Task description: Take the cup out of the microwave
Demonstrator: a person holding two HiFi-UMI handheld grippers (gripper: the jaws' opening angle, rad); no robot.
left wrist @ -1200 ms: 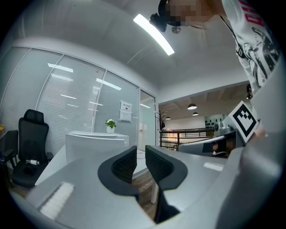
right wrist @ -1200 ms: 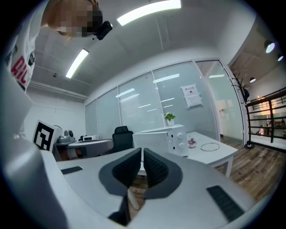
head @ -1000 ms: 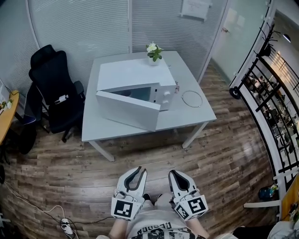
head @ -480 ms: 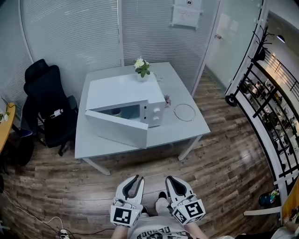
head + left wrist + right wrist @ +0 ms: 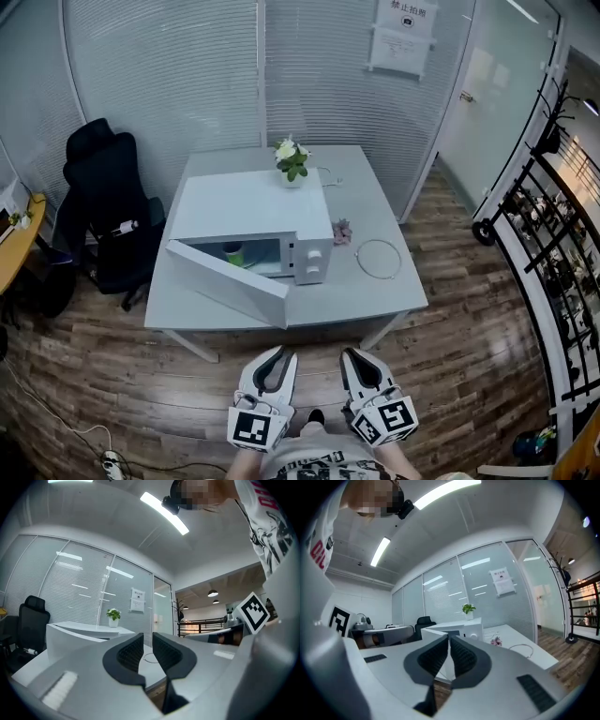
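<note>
Well ahead of the left gripper (image 5: 280, 354) and far off to its left, a black chair (image 5: 105, 211) is being shown beside the table (image 5: 375, 300). The left gripper is being held level, short of the table's near edge, with its jaws set a narrow slit apart and nothing between them. Straight ahead of it and slightly left, the microwave (image 5: 248, 208) is being viewed with its door (image 5: 230, 286) swung open toward the grippers. The green cup (image 5: 233, 253) is being seen inside, at the left of the cavity, well apart from both grippers. Beyond the microwave, a plant (image 5: 291, 159) is being shown. The right gripper (image 5: 353, 354) is being held just beside the left one, its jaws brought together at the tips, empty. Ahead of it, a wire ring (image 5: 379, 258) is being seen on the table.
</note>
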